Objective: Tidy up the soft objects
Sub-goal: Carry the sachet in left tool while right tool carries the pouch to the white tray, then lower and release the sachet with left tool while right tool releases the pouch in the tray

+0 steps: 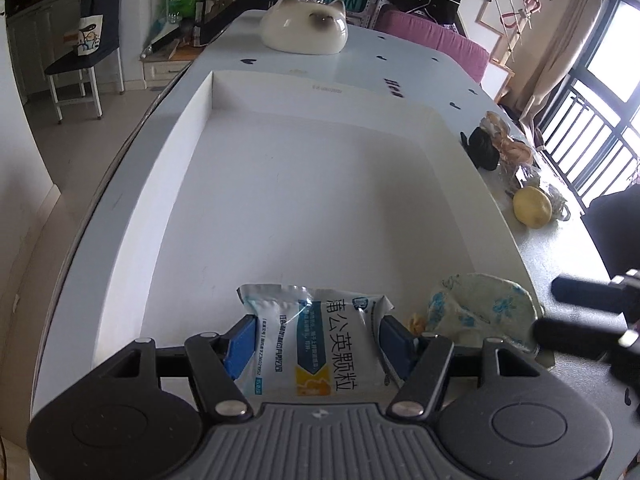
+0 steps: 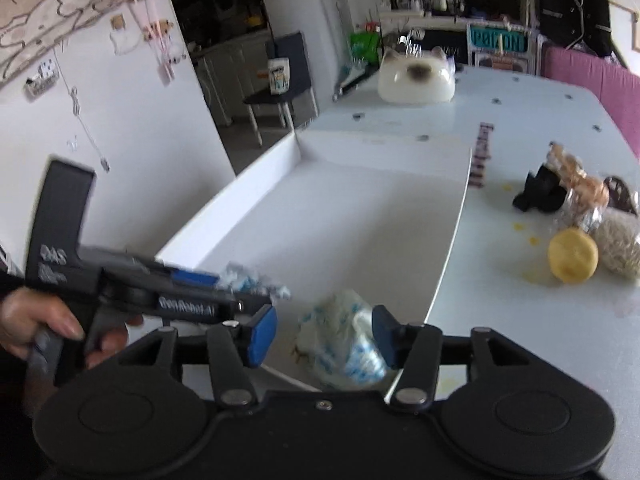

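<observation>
Left fingers: clamped on a glossy, crinkled sachet, held over the tray's near end.
Right fingers: apart around a soft white-and-blue floral cloth bundle, which sits at the tray's near edge; not pressing.
Tray: smooth, white, shallow, otherwise bare.
Left to do: wrapped soft items and a yellow round sponge-like piece wait on the worktop.

left gripper: clamps white-blue sachet | over white tray | floral pouch right
</observation>
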Demonstrator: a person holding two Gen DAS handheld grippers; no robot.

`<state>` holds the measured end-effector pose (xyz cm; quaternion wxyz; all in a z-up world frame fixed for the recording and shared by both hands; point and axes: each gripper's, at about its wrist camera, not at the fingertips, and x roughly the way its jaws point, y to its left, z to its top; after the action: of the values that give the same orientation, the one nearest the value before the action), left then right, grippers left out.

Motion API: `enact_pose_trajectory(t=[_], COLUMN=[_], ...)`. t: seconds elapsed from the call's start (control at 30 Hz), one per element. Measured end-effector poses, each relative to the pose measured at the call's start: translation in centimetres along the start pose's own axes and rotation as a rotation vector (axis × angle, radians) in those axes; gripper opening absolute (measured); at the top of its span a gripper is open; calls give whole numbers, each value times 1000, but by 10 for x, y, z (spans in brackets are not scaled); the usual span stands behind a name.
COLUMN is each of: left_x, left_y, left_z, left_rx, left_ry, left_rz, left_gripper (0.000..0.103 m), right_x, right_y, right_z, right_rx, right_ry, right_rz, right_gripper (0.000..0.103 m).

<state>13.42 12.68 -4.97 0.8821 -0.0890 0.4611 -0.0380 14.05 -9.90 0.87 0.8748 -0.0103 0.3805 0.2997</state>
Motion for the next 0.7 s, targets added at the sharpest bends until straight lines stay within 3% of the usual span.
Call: enact_pose_trajectory(t=[0.03, 0.07, 0.17, 0.23, 0.37, 0.5, 0.7], left_x=[1, 1, 1, 2, 5, 7, 3], left_y=[1, 2, 2, 0, -7, -13, -12], left_z=[0, -1, -1, 0, -2, -4, -3], left_rx=[-4, -8, -12, -11, -7, -2, -14], left_ry=[2, 3, 4, 6, 16, 26, 23], left_rz=[0, -1, -9, -18, -32, -15, 13], left_gripper=[67, 67, 67, 67, 67, 81, 88], right_x=[-2, -2, 10, 24, 45, 49, 51], right_y=[-1, -2, -4, -5, -6, -8, -18], right_z=[2, 4, 6, 3, -8, -10, -14], right_rx=[5, 10, 26, 33, 32, 27, 57], right_ry=[-15, -28, -2, 43, 120, 120, 104], right_rz=[-4, -2, -2, -16, -41, -41, -15], right_gripper=[47, 36, 22, 19, 19, 20, 23])
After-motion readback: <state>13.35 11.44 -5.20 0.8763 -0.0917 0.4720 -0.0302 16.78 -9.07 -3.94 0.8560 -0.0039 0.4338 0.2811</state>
